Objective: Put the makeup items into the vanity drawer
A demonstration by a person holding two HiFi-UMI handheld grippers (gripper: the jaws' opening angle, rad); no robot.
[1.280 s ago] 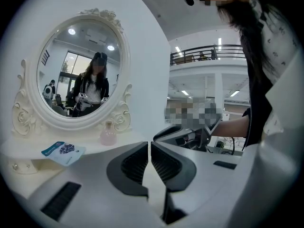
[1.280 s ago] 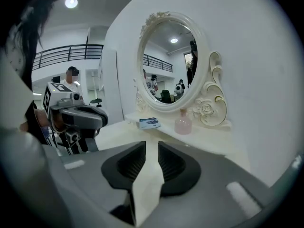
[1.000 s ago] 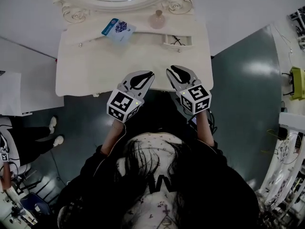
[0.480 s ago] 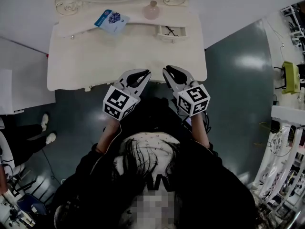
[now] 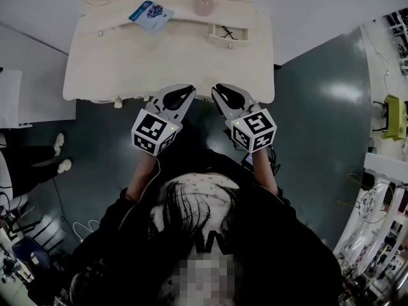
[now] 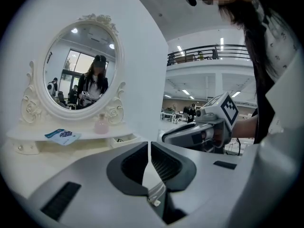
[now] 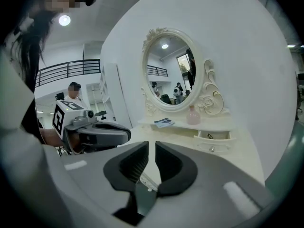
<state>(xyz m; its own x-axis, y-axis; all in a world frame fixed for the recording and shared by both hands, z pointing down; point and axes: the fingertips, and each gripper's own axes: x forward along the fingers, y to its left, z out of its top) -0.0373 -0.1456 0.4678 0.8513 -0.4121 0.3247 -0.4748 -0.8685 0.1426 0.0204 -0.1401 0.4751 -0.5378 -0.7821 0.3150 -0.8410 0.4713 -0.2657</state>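
Note:
A cream vanity table (image 5: 127, 69) stands ahead of me, with a raised back shelf. On that shelf lie a blue packet (image 5: 152, 14) and a pink bottle (image 5: 203, 4). A small drawer (image 5: 227, 34) under the shelf's right part stands open, with a dark thin item inside. My left gripper (image 5: 182, 94) and right gripper (image 5: 223, 94) hover side by side at the table's front edge, both shut and holding nothing. The left gripper view shows the left gripper (image 6: 150, 144), the packet (image 6: 61, 135) and the bottle (image 6: 101, 125). The right gripper view shows the right gripper (image 7: 151, 144) and the drawer (image 7: 212, 136).
An oval mirror (image 6: 80, 80) rises behind the shelf. A white wall runs behind the vanity. Another person's legs with white shoes (image 5: 60, 152) are at the left on the dark floor. Racks and equipment (image 5: 395, 116) line the right side.
Both grippers have drawn back from over the tabletop to its front edge, still side by side and shut. The items on the vanity have not moved.

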